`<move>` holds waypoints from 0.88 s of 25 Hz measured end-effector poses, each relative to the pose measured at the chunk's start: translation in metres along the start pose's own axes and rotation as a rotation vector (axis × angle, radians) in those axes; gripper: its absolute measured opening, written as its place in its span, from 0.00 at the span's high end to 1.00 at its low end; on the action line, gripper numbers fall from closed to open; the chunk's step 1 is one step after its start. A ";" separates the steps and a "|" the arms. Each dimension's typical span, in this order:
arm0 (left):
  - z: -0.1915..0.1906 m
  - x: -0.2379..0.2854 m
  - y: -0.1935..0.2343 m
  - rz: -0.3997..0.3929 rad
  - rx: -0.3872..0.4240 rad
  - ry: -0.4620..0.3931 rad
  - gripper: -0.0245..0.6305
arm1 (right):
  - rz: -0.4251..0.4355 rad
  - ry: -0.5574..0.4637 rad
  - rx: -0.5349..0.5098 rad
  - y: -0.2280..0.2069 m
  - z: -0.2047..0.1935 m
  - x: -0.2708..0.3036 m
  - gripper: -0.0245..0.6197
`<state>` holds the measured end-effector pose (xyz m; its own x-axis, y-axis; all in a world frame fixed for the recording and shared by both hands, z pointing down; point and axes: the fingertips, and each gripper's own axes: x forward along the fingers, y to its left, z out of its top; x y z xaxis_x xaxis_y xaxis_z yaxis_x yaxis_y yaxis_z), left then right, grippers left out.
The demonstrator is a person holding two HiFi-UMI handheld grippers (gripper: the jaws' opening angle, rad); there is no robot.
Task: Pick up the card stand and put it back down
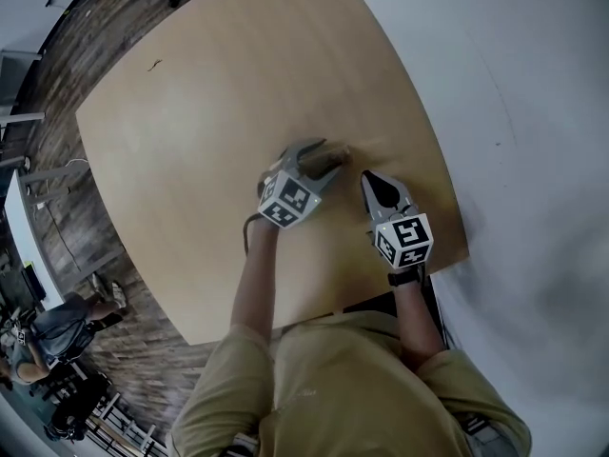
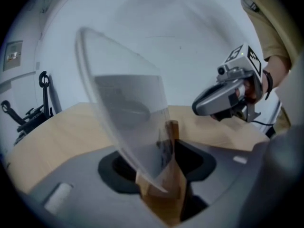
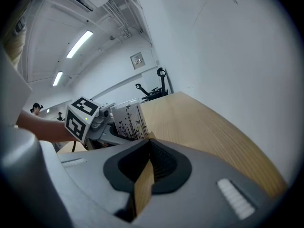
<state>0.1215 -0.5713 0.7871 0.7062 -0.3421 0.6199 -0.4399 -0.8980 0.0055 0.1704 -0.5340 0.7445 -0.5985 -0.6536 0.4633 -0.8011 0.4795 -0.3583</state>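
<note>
Card stand (image 2: 128, 118), a clear panel on a wooden base, sits near the table's (image 1: 190, 112) right edge between the left tongs (image 1: 322, 163), which are closing round it. Right tongs (image 1: 373, 183) wait alongside, clenched and empty. The pick-up seems to be starting; next comes a firm grip and a level lift.

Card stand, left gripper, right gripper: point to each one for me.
card stand (image 2: 124, 113), left gripper view, on its clear panel.
left gripper (image 1: 325, 155), head view, between its closing jaws, which straddle the stand's base.
right gripper (image 1: 367, 176), head view, at its jaw tips.
</note>
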 end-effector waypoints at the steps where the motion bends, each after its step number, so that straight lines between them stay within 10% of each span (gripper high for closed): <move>1: 0.000 0.002 0.000 -0.006 0.002 -0.002 0.63 | 0.003 0.002 0.002 -0.001 -0.001 0.003 0.95; 6: -0.009 0.002 -0.004 -0.007 0.008 -0.012 0.86 | 0.004 -0.013 0.002 0.000 -0.003 0.012 0.95; 22: 0.032 -0.172 -0.063 0.281 -0.177 -0.113 0.88 | 0.006 -0.122 -0.120 0.110 0.050 -0.064 0.95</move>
<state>0.0456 -0.4650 0.6547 0.5962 -0.6069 0.5256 -0.7084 -0.7057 -0.0114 0.1213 -0.4687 0.6351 -0.6031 -0.7132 0.3573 -0.7976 0.5452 -0.2579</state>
